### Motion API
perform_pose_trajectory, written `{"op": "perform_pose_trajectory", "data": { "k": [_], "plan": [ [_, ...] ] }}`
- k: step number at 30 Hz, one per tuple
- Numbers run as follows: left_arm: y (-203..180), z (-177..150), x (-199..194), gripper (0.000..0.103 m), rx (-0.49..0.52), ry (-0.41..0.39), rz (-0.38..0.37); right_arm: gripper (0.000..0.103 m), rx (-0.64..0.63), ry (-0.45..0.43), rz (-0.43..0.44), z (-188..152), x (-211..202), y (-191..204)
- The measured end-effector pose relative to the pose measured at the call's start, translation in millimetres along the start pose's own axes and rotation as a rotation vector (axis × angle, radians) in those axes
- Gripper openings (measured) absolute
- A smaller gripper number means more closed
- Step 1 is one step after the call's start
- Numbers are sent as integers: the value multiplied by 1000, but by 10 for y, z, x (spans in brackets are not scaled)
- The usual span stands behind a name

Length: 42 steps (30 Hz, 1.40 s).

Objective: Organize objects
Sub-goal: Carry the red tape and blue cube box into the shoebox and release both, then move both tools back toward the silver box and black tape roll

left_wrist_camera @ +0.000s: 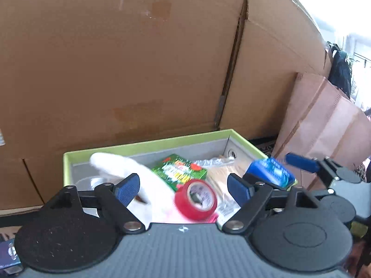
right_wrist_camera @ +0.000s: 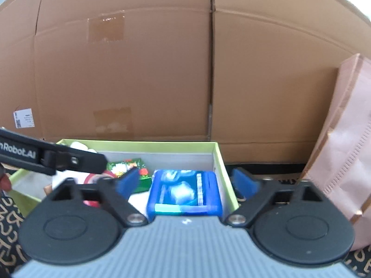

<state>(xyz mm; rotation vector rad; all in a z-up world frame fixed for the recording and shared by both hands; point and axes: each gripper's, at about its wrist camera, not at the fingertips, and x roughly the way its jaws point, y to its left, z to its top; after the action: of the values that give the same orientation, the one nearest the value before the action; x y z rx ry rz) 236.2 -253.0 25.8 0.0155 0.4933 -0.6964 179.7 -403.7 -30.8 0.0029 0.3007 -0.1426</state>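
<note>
A green-rimmed box [left_wrist_camera: 148,142] with a grey inside holds a white cloth item [left_wrist_camera: 129,166], a green packet [left_wrist_camera: 179,170], a clear bag of pale sticks [left_wrist_camera: 222,173] and a blue pack [left_wrist_camera: 271,170]. My left gripper [left_wrist_camera: 183,188] hangs open over the box's near side. A blurred red tape roll [left_wrist_camera: 196,199] lies between its fingers, and neither pad touches it. In the right wrist view my right gripper [right_wrist_camera: 186,183] is open over the right end of the box [right_wrist_camera: 162,144]. The blue pack [right_wrist_camera: 185,190] lies blurred between its pads, untouched.
Tall cardboard cartons [left_wrist_camera: 116,58] stand close behind the box. A pink paper bag [right_wrist_camera: 343,150] leans at the right. The left gripper's black body [right_wrist_camera: 53,157] crosses the box's left end. A dark patterned mat [right_wrist_camera: 11,220] lies underneath.
</note>
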Motion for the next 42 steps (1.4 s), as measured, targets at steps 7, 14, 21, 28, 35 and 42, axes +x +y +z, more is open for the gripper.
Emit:
{"op": "perform_pose_trajectory", "data": {
  "k": [7, 14, 21, 28, 35, 42],
  "plan": [
    [146, -31, -289, 86, -23, 3, 28, 103, -19, 10, -29, -50, -152, 123],
    [311, -54, -875, 86, -71, -15, 103, 103, -11, -74, 5, 164, -719, 329],
    [772, -307, -1443, 86, -140, -43, 231, 99, 1, -60, 174, 37, -1096, 999],
    [1255, -536, -1652, 86, -205, -23, 285, 82, -47, 77, 373, -296, -809, 1902],
    [1572, -645, -1670, 86, -211, -8, 271, 83, -65, 134, 353, -399, -363, 2314],
    [1727, -712, -1397, 86, -166, 28, 235, 72, -75, 137, 235, -421, -328, 2305]
  ]
}}
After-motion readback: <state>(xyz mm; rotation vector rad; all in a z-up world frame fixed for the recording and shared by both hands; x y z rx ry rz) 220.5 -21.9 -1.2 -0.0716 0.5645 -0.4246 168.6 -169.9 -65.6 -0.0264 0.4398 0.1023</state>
